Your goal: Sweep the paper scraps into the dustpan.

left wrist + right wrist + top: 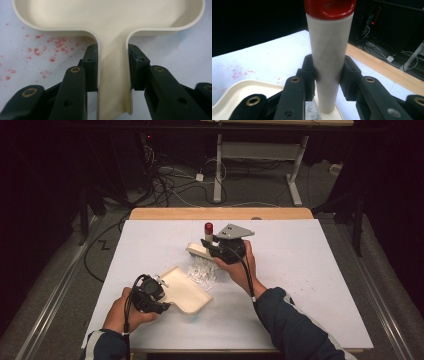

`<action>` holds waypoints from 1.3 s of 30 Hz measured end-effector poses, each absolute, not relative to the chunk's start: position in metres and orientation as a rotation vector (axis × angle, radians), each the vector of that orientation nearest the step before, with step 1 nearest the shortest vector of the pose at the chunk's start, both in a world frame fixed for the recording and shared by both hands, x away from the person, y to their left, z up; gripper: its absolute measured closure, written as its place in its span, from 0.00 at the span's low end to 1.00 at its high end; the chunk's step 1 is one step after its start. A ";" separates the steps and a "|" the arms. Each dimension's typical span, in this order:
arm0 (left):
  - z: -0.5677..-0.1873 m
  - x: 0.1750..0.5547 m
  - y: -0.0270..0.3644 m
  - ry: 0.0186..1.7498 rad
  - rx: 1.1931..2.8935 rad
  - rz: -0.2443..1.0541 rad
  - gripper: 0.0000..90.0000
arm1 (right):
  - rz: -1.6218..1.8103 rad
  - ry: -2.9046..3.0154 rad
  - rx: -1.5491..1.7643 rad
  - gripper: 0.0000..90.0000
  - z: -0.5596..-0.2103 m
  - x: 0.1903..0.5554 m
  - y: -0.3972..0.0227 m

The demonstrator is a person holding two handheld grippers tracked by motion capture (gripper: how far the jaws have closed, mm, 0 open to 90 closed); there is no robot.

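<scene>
Gripping the narrow handle of a cream dustpan (186, 291), the left gripper (161, 296) sits nearest the table's front edge, toward its left side, with the person's left hand (122, 315) wrapped around its body. In the left gripper view its two black jaws press flat against both sides of that handle (113, 82), pinching it, and the pan's broad tray (107, 15) spreads out ahead of them on the white table (175, 65). Red specks (50, 47) are scattered over the table beside the handle in that view.

Just beyond the dustpan's open edge, near the middle of the table, lies a small heap of clear, crinkled scraps (202, 270), touching or almost touching the pan's lip.

Farther on, the right gripper (211, 247), held in the right hand (239, 265), is clamped on a brush (200, 248). The right gripper view shows its jaws squeezing the brush's white cylindrical handle (328, 62), which stands upright and ends in a red cap (329, 7). From the high view, the brush's pale head (196, 250) rests on the table just behind the scraps, on their far side from the dustpan.

A bare wooden strip (220, 213) runs along the table's far edge.
</scene>
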State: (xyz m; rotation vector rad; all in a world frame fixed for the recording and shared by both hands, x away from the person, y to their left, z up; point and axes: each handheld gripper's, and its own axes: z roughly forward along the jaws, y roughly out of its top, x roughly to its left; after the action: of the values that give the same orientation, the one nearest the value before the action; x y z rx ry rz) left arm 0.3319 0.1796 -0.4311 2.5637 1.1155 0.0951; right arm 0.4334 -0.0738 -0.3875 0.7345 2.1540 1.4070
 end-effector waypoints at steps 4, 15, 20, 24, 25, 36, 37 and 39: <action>-0.431 0.333 0.179 1.126 2.556 0.088 0.71 | 1.418 2.182 0.719 0.77 -0.388 0.423 -0.073; -0.433 0.334 0.178 1.133 2.561 0.087 0.70 | 1.499 2.257 0.609 0.77 -0.385 0.384 -0.058; -0.434 0.334 0.178 1.130 2.565 0.088 0.70 | 1.526 2.270 0.567 0.78 -0.383 0.373 -0.051; -0.434 0.334 0.177 1.129 2.572 0.091 0.70 | 1.539 2.255 0.542 0.78 -0.379 0.372 -0.046; -0.434 0.334 0.178 1.127 2.574 0.090 0.70 | 1.542 2.232 0.552 0.78 -0.377 0.375 -0.047; -0.438 0.332 0.179 1.118 2.603 0.096 0.70 | 1.558 2.106 0.644 0.78 -0.349 0.381 -0.092; -0.438 0.332 0.179 1.112 2.615 0.097 0.70 | 1.537 2.109 0.649 0.78 -0.347 0.379 -0.097; -0.438 0.332 0.179 1.104 2.626 0.105 0.70 | 1.487 2.117 0.655 0.78 -0.345 0.376 -0.107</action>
State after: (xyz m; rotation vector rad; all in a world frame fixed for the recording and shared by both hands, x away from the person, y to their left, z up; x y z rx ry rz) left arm 0.3317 0.1785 -0.4377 2.6258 1.1044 0.1047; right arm 0.3760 -0.1065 -0.3449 0.6545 2.1170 1.4874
